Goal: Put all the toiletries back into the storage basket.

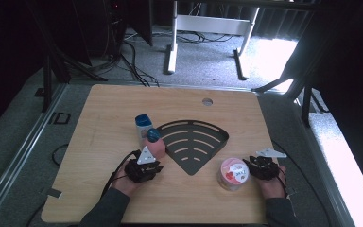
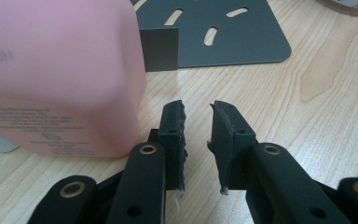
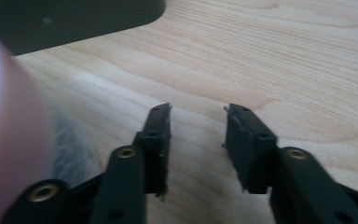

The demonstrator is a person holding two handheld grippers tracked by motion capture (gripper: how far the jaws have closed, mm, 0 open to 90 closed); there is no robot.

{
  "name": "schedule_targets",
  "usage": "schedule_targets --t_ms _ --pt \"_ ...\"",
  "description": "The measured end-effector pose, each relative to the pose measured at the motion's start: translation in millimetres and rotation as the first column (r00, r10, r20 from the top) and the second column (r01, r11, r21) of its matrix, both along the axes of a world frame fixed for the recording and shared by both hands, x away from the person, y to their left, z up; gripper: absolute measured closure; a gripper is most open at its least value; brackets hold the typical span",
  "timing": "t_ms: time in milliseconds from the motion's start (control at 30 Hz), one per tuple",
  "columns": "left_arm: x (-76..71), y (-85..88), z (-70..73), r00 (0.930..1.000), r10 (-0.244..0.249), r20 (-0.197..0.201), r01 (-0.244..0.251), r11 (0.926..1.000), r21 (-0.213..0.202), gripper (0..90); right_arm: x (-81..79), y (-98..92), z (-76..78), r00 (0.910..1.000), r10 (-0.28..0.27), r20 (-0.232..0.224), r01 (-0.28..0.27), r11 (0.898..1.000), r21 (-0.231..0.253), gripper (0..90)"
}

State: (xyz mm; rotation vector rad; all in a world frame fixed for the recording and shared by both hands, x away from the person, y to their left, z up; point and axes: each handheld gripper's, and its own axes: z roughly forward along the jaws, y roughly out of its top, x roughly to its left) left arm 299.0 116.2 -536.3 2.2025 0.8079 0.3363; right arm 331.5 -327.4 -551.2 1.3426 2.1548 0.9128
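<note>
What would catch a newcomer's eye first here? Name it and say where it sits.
Probably the dark fan-shaped slotted tray at the middle of the wooden table. Next, the pink bottle with a blue cap beside the tray's left edge, just ahead of the left gripper, whose jaws stand open on nothing. Then the pink-lidded tub near the front edge, just left of the open right gripper.

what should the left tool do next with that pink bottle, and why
Probably shift the left tool sideways toward the pink bottle before closing. In the left gripper view its jaws stand open with nothing but bare table between them, and the bottle sits off to one side, outside the gap, so closing now would likely grip nothing.
</note>
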Motion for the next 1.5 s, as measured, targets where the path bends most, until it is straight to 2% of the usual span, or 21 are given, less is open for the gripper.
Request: schedule_targets --t_ms 200,300,500,567,867,967,1233,1333,1500 --pt "-0.2 -0.6 0.3 0.9999 0.009 0.005 -0.009 1.0 0.001 73.2 -18.0 5.6 7.3 0.9981 0.052 0.034 -0.05 0.998 -0.035 85.3" --pt "-0.8 -0.6 0.3 0.9999 0.01 0.009 -0.01 0.9999 0.004 73.2 -28.0 7.8 9.6 0.9974 0.058 0.042 -0.056 0.997 -0.045 89.0" --pt "-2.6 -5.1 -0.6 1.0 -0.005 0.005 0.005 1.0 0.005 73.2 -43.0 9.1 12.8 0.9957 0.078 0.051 -0.076 0.997 -0.032 89.7" --pt "-2.9 -8.0 -1.6 0.9999 -0.014 0.002 0.014 0.9998 0.01 73.2 -45.1 8.2 12.4 0.9952 0.086 0.047 -0.085 0.996 -0.012 89.7" --pt "-4.5 -14.1 -3.4 0.9994 -0.036 -0.002 0.036 0.9992 0.019 72.8 -46.2 6.3 12.2 0.9942 0.1 0.039 -0.101 0.995 0.012 89.9" --pt "-5.4 -16.2 -4.1 0.9992 -0.04 -0.001 0.04 0.9989 0.025 69.8 -45.4 5.7 11.4 0.9927 0.116 0.032 -0.117 0.992 0.037 89.8" --pt "-7.4 -23.1 -5.7 0.9979 -0.064 -0.01 0.064 0.9976 0.028 66.5 -46.1 14.1 11.6 0.9869 0.159 0.029 -0.16 0.987 0.031 89.8" --pt "-7.8 -26.9 -6.3 0.9978 -0.064 -0.016 0.064 0.9975 0.031 62.2 -46.5 17.5 11.7 0.9841 0.175 0.031 -0.176 0.984 0.028 89.8" --pt "-10.7 -36.8 -6.8 0.9957 -0.091 -0.017 0.092 0.9953 0.032 59.4 -45.8 23.6 11.6 0.9794 0.199 0.031 -0.2 0.979 0.027 89.9"
